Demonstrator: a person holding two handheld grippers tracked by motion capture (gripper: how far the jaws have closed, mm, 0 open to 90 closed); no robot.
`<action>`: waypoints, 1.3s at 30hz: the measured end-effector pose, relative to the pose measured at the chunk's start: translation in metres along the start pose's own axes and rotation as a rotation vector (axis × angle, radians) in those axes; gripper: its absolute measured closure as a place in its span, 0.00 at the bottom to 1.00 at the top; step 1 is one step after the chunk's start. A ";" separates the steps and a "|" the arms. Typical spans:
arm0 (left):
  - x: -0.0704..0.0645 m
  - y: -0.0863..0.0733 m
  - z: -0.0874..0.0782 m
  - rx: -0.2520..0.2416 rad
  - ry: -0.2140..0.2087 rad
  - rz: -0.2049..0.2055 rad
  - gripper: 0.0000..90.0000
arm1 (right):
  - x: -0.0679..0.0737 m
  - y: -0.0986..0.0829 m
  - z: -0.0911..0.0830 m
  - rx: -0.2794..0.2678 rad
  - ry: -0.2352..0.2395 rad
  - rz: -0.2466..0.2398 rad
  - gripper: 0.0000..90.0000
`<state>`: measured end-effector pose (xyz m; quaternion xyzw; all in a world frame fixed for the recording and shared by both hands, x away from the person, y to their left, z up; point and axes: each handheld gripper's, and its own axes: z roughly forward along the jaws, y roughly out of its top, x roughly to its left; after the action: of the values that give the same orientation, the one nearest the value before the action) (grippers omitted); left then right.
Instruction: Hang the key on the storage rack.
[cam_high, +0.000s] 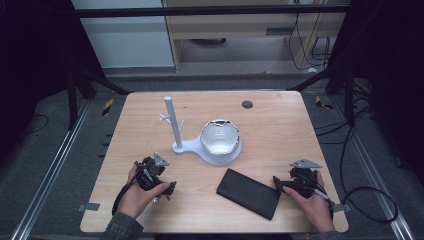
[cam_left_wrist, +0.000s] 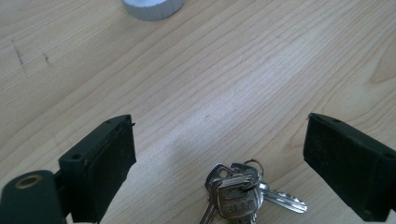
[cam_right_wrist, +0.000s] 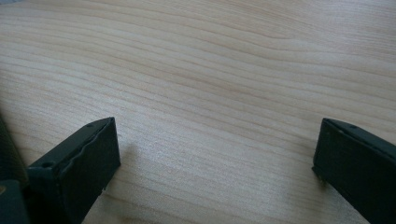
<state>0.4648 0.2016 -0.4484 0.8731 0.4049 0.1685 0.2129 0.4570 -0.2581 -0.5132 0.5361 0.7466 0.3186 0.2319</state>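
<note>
Keys (cam_left_wrist: 240, 193) on a ring lie on the desk (cam_left_wrist: 224, 84) between the spread jaws of my left hand-held gripper (cam_left_wrist: 224, 158), light, hard, likely slippery, best pinched across the bunched heads; farther off, my right hand-held gripper (cam_high: 281, 184) also gapes, empty.

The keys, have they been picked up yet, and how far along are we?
Nothing looks done: the keys lie on the table, between the open jaws of the left gripper, ungripped. The right gripper is open over bare wood. Closing on them and lifting remain, likely.
</note>
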 end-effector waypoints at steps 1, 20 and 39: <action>0.001 0.003 -0.001 0.021 -0.004 0.011 0.07 | 0.000 0.000 0.000 0.000 0.000 0.002 0.01; -0.005 0.003 -0.016 0.208 -0.039 0.032 0.17 | 0.001 -0.001 -0.002 0.002 0.007 0.005 0.01; 0.004 -0.020 0.004 0.317 -0.105 0.019 0.47 | 0.002 -0.002 -0.002 0.001 0.010 0.000 0.01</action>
<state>0.4568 0.2151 -0.4614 0.9072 0.4063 0.0587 0.0915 0.4532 -0.2567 -0.5130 0.5345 0.7480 0.3206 0.2280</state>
